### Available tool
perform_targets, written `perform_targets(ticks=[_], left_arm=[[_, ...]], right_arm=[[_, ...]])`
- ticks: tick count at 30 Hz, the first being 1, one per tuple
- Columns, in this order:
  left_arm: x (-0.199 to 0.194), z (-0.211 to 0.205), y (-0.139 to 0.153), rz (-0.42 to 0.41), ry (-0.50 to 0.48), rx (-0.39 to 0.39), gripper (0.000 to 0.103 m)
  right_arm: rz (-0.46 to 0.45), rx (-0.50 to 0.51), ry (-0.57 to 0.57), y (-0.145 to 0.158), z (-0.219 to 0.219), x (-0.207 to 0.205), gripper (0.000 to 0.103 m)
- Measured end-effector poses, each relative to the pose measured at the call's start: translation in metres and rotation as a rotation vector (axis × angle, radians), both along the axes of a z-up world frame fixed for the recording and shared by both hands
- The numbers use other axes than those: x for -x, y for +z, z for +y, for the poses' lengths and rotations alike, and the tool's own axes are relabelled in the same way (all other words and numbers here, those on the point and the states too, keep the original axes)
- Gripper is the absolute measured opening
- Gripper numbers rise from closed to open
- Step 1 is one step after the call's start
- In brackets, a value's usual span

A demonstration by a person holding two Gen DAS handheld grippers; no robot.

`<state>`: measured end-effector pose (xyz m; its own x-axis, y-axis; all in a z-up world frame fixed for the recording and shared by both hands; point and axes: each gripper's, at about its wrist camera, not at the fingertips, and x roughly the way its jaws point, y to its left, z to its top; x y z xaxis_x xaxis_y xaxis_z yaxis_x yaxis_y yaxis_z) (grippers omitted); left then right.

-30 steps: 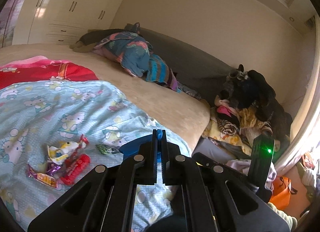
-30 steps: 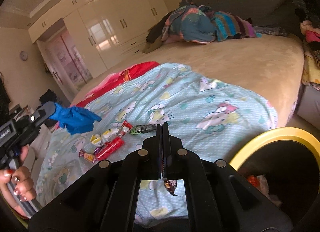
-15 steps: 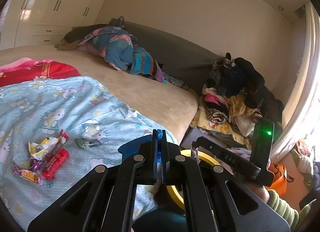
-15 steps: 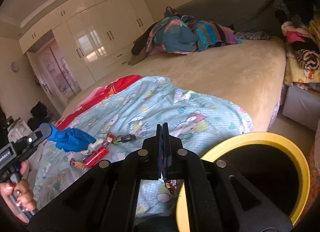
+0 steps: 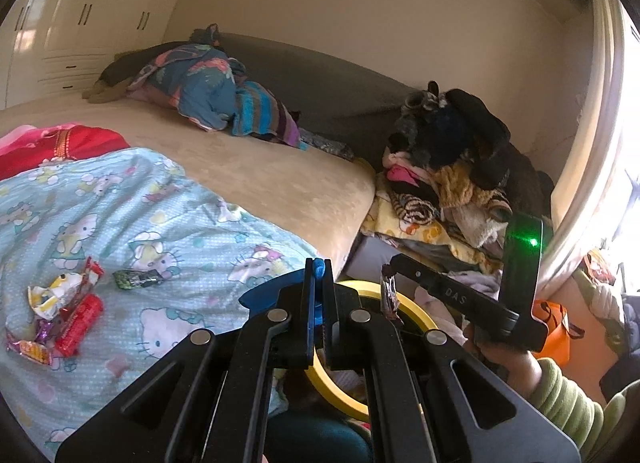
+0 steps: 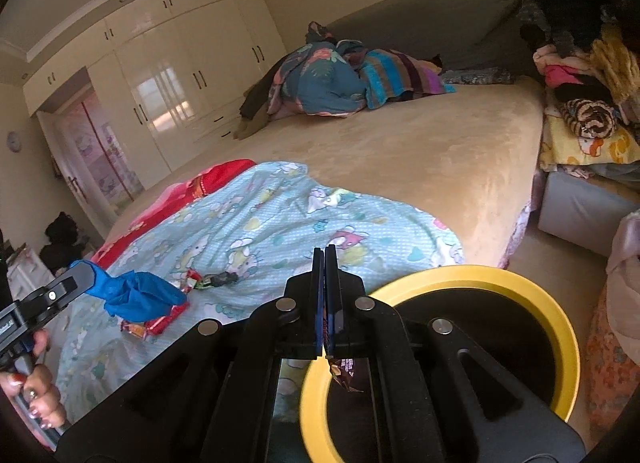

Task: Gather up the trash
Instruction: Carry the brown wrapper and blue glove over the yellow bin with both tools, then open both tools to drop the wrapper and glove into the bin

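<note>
Hanging at the bottom centre of the right wrist view, the right gripper is clamped on a brown wrapper that dangles over the yellow-rimmed bin. At the left edge of that view, the left gripper is clenched on a crumpled blue wrapper. Beyond them, at the left of the left wrist view, more wrappers lie in a loose cluster on the cartoon-print sheet, with the beige bed and a heap of clothes behind.
</note>
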<state>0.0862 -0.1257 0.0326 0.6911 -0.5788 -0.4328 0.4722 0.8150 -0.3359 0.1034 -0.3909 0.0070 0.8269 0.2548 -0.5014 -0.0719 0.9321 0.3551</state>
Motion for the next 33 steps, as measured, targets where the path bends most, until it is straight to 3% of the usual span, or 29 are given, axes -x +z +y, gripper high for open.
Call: perform_targets(ticks=[11,33], left_arm=[[0.005,-0.036,-0.009,0.01,-0.075,-0.048,0.003],[0.019,-0.107,-0.038,0.042,-0.23,-0.133,0.003]], right_arm=[[0.003,0.046,-0.027,0.0,-0.026,0.004,0.0],[0.028,0.046,-0.077,-0.007,-0.077,0.011,0.0]])
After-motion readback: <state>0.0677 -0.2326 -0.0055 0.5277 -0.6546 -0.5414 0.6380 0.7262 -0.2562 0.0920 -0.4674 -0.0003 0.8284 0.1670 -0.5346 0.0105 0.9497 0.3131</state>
